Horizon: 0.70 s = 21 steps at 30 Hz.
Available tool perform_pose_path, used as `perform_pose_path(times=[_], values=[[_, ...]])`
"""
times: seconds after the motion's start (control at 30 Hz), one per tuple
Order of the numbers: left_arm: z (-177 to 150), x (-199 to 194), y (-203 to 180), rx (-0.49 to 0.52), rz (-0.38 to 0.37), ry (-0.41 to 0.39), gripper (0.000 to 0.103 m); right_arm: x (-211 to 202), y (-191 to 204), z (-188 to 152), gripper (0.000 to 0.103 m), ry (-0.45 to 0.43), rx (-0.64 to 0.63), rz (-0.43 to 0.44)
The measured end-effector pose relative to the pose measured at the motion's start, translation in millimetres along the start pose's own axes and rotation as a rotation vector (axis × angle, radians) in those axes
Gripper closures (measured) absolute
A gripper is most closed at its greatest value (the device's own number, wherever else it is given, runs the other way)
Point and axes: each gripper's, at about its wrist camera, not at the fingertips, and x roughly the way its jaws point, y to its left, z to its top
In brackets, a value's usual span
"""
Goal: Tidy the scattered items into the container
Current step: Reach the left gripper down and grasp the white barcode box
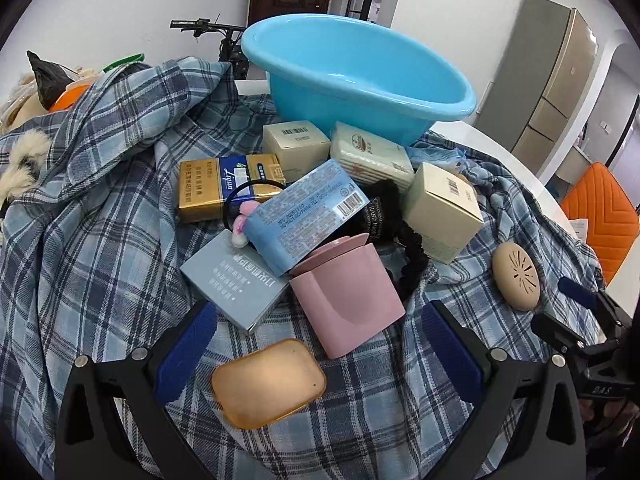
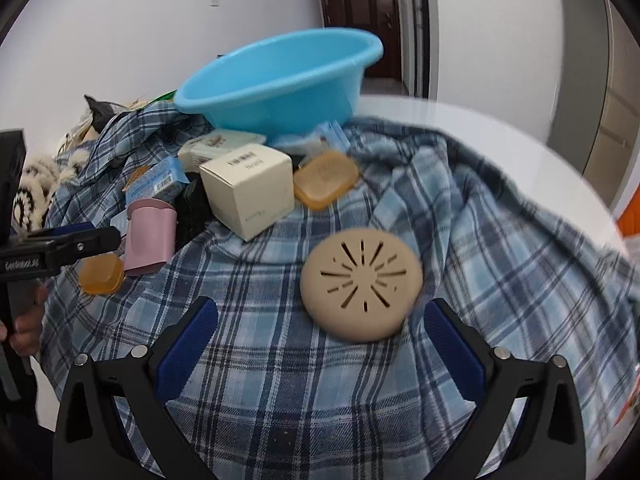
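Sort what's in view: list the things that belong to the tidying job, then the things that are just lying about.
Job:
blue basin
pink cup
amber soap
beige vented disc
cream box
gold carton
black hair tie

Lying about:
plaid cloth
orange chair
bicycle
grey cabinet

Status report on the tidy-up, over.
Left gripper open over amber soap. Right gripper open at tan disc. Blue basin empty. Nothing blocking.
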Motion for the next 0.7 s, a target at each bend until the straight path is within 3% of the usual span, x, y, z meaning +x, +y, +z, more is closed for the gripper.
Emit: perform_pose_path(times=[0.2, 0.33, 0.53, 0.7], values=[[3.5, -0.3, -1.1, 0.035, 0.015, -0.006, 0.000, -1.6, -20.1, 5.4, 0.000, -0.022, 0.084, -0.016], [7.0, 2.5, -7.1, 0.106, 0.065, 0.003, 0.000, -3.9, -23.1, 6.7, 0.000, -0.029, 0.092, -0.010], [21.1, 6.6, -9.1, 0.140, 0.011, 0.030, 0.000, 1.4, -20.9, 8.3, 0.000, -0.003, 0.087, -0.006], [43.6, 25.7, -28.1, 0.272, 0.035, 0.056, 0.000, -5.0, -14.5, 16.1, 0.000, -0.048, 0.074, -0.003]])
